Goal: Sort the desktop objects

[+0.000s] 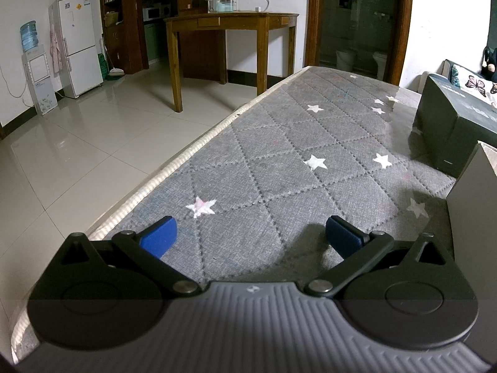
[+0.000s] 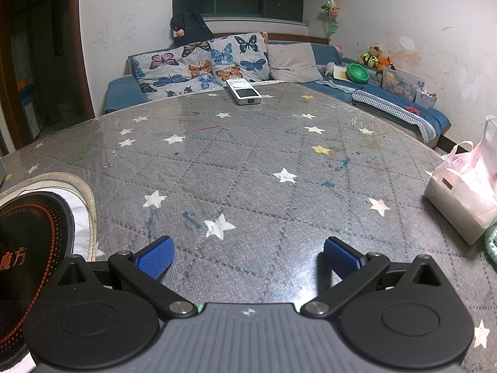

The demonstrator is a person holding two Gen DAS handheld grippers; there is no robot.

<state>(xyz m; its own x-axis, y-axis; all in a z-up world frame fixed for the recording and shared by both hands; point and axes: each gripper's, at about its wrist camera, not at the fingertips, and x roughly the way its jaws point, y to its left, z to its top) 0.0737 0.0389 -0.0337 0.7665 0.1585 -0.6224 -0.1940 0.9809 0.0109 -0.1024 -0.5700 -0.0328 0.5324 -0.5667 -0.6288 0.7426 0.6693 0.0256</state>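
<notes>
- Sorting has not visibly begun, I judge: both my tongs hang empty over the desk, which is covered with a grey quilted star-print mat under a glossy sheet.
- Left tongs are spread wide with nothing between the blue pads; only bare mat lies ahead of them, with the desk's edge and tiled floor off to the left.
- Right of them stands a dark box, and a grey box corner sits nearer, just beside my right pad; I must not clip it when I swing.
- In the right wrist view, a black round item with orange characters rests on a pale woven-edged mat at my left.
- Right tongs are likewise parted and hold nothing.
- Far ahead, near the desk's back edge, lies a white remote, the plainest thing to sort; reaching it calls for a long, unobstructed forward move.
- At far right sits a pink-wrapped tissue pack, soft and likely to crumple if I squeeze hard.
</notes>
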